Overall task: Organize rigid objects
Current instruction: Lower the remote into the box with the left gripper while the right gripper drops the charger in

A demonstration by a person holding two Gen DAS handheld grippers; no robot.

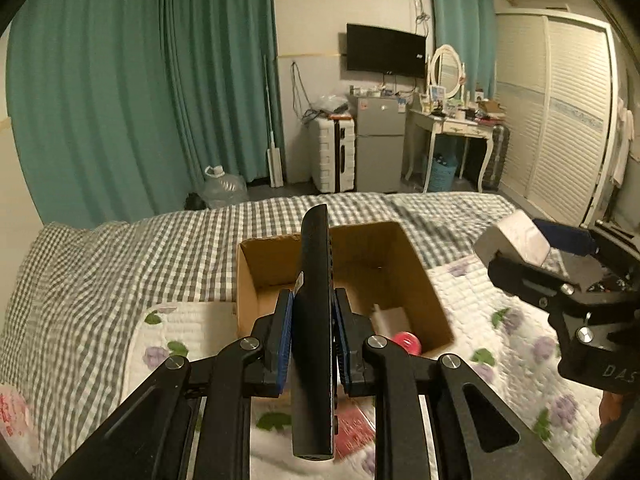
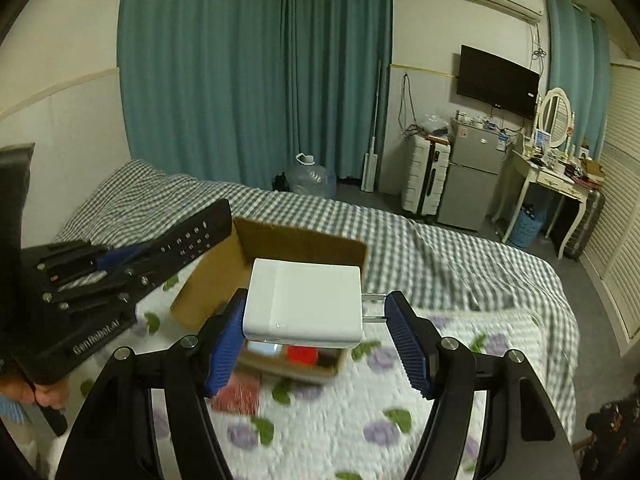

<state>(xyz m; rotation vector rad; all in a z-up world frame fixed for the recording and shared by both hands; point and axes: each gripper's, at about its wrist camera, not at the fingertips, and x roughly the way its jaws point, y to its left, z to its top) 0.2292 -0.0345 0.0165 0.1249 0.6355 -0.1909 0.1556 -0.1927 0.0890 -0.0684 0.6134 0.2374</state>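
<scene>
Now, my left gripper (image 1: 313, 334) fingers (image 1: 282, 334) clamped tight on black remote (image 1: 314, 320), edge-up, tip over cardboard box (image 1: 256, 280). My right gripper (image 2: 316, 330) fingers (image 2: 226, 344) wider apart, pinching white charger (image 2: 304, 304): left pad on its body, right pad at prongs. Charger hangs above box. Inside box: red round item (image 1: 408, 342), pale object beside it. Box sits on floral quilt (image 2: 320, 420) over checked bed (image 1: 120, 264).
</scene>
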